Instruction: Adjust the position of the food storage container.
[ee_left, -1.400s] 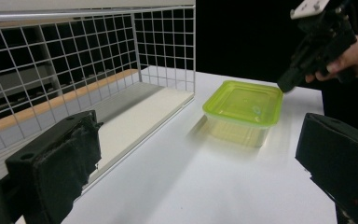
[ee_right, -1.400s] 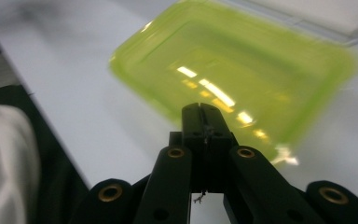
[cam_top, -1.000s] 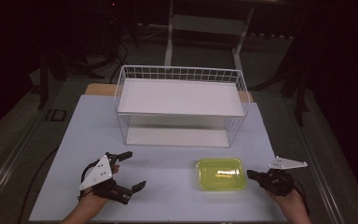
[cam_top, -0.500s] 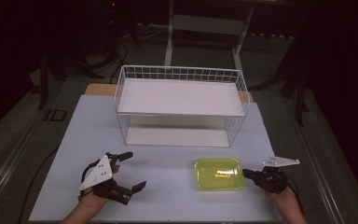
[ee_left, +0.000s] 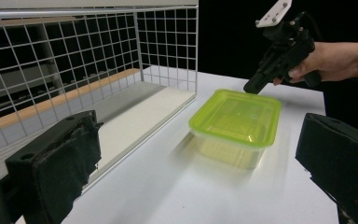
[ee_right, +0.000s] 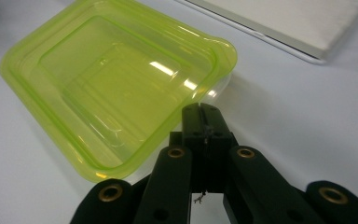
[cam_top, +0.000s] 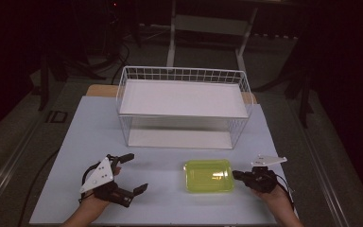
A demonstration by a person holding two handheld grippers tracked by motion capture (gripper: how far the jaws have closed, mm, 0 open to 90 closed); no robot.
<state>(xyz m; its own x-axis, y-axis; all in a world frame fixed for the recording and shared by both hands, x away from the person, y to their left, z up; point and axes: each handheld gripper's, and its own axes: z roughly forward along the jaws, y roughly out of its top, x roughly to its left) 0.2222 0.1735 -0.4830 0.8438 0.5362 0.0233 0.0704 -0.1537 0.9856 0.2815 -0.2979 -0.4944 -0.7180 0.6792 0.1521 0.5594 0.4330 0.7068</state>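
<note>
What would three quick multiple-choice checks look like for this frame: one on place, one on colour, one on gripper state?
1. Where does the plastic container stand?
A. Inside the wire basket
B. On the table in front of the wire basket
C. On the floor

2. What colour is the container?
A. Translucent yellow-green
B. Red
C. Opaque blue

3. How do the right gripper jaws stand?
A. Wide open around the container
B. Shut, tips at the container's rim
C. Shut on the wire basket

Key: 1 B, the high view shows it on the table, on the person's side of the wire basket. 2 A, every view shows it see-through yellow-green. 3 B, the right gripper view shows the jaws pressed together with nothing between, at the rim.
</note>
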